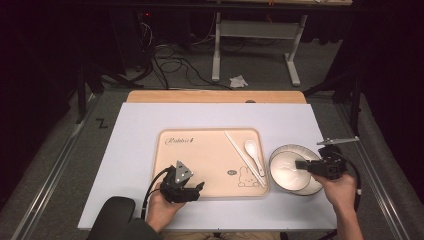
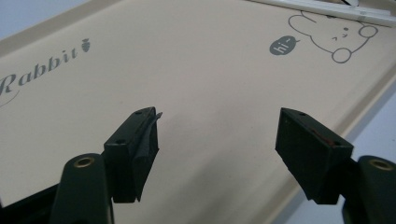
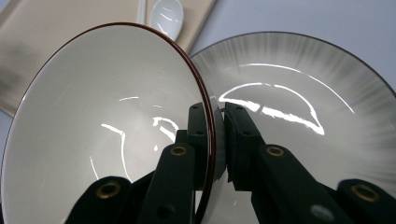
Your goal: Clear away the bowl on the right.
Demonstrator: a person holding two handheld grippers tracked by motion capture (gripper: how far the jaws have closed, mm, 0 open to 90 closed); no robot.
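Tray holds spoon, chopsticks — bowl pinched by right gripper

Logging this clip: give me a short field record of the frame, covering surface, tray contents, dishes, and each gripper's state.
surface: white mat on a table
tray: beige rabbit-print tray, holding chopsticks and a white spoon at its right side
dishes: bowl tilted over a grey-rimmed plate, right of the tray
left gripper: open, over the tray, holding nothing
right gripper: shut on the bowl's rim
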